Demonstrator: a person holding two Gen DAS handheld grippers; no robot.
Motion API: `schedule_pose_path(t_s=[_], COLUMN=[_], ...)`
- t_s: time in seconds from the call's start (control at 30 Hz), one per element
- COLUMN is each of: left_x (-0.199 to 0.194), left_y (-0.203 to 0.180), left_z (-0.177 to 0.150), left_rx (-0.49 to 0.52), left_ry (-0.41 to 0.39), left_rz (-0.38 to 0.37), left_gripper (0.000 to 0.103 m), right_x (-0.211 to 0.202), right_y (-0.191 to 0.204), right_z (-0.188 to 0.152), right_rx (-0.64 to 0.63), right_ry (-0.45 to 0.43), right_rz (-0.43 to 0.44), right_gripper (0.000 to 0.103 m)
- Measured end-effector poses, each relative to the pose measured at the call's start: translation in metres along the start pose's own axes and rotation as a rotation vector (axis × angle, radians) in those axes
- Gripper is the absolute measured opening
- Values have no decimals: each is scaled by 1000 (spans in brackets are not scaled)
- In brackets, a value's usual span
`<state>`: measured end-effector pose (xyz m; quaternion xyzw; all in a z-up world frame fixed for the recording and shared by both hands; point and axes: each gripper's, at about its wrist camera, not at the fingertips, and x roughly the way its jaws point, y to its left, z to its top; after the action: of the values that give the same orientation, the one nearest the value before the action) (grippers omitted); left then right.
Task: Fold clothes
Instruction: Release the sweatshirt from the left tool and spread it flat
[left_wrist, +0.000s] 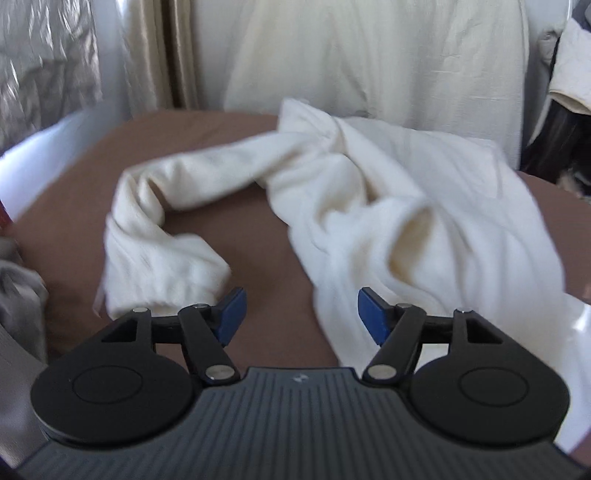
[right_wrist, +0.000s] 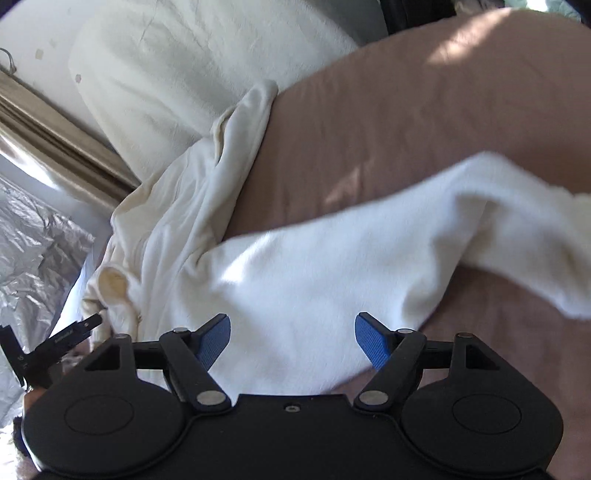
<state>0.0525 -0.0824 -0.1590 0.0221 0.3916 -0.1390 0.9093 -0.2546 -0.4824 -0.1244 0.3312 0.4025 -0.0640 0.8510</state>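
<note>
Cream long-sleeved top (left_wrist: 388, 206) being seen rumpled on brown bed (left_wrist: 266, 229); soft, limp; best gripped at cuff (left_wrist: 162, 288). Both jaws being held open, empty.

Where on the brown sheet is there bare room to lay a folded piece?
Bare brown sheet lies between the curled sleeve and the garment's body; another patch lies beyond the sleeve, right wrist view. The garment crowds the right side.
</note>
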Motion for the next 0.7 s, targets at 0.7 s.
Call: schedule_pose_path(t_s=[0.7], left_x=[53], left_y=[-25], left_z=[-9], left_rx=[12], left_ry=[149], left_rz=[-135], left_gripper=[78], right_x=[44], right_y=[-16], right_z=[-55], right_rx=[335], right_ry=[-117], right_rz=[77], right_gripper=[82])
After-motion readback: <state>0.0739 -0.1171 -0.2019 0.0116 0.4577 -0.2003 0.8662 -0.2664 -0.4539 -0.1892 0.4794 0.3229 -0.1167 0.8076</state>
